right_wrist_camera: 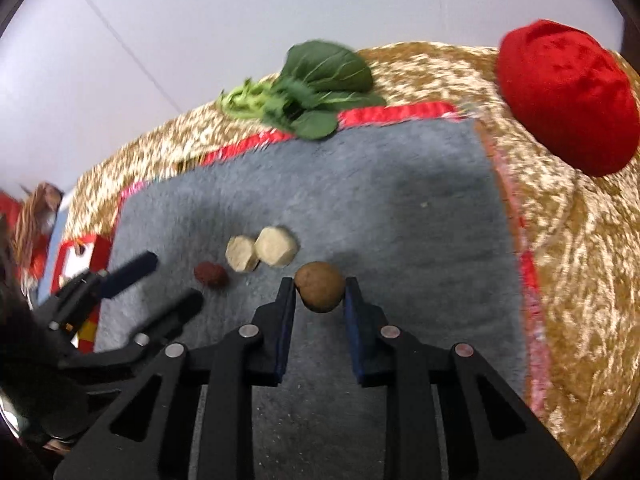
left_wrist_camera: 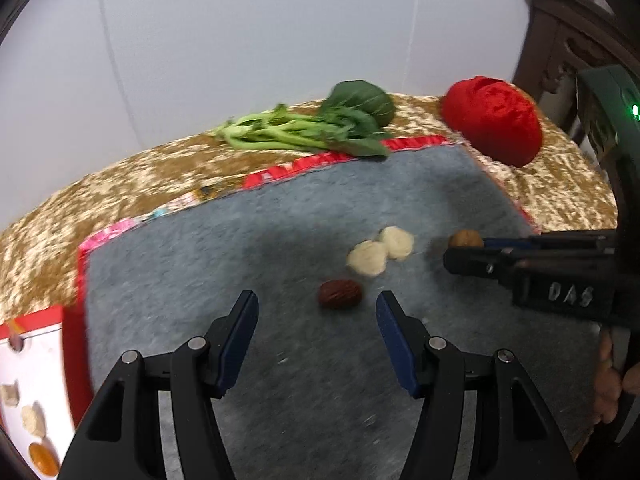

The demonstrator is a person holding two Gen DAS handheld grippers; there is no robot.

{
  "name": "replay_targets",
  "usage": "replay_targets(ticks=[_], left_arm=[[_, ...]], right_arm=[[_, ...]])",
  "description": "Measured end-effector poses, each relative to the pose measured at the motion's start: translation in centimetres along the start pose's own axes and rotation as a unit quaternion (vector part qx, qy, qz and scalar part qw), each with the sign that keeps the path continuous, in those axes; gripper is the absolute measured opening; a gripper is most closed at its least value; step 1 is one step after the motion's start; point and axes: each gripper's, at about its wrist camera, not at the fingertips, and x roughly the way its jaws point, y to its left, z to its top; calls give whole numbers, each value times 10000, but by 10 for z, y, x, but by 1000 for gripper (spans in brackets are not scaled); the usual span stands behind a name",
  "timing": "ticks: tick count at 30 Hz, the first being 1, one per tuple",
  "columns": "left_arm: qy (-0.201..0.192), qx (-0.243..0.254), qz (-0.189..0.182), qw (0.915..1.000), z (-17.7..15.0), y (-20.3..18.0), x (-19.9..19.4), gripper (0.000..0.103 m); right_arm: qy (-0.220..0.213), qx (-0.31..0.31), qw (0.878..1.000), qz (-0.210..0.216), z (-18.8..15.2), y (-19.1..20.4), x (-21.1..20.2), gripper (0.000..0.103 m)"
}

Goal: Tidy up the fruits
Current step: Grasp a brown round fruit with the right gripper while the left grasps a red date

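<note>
Right claw [right_wrist_camera: 320, 286] grasping walnut [right_wrist_camera: 320, 286] | left claw [left_wrist_camera: 317, 304] released near date [left_wrist_camera: 340, 294]

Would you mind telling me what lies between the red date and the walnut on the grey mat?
Two pale peeled pieces, touching each other, lie between the red date and the walnut; the right wrist view shows it best.

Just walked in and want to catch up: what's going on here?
A person is sorting small foods on a grey mat with two handheld grippers. The right gripper is closed around a brown walnut. The left gripper is open, aimed at a dark red date. Two pale pieces lie beside them.
</note>
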Motion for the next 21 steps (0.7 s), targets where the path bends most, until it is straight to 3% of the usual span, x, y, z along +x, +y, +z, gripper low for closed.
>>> replay_targets(ticks=[6,8,12,21], left_arm=[[122,132,-127,9998,2,-5,18,60],[235,72,-228,9994,2,-3,26,41],[226,62,-218,9995,2,-2,33,28],[113,-117,-127,9998,2,1,21,26]], right_arm=[[68,148,9997,165,0,-7,0,26],[76,179,9996,194,-1,-6,1,26],[79,146,9997,186,-1,-4,3,26],[-104,-30,9991,409,-1,10,-6,26]])
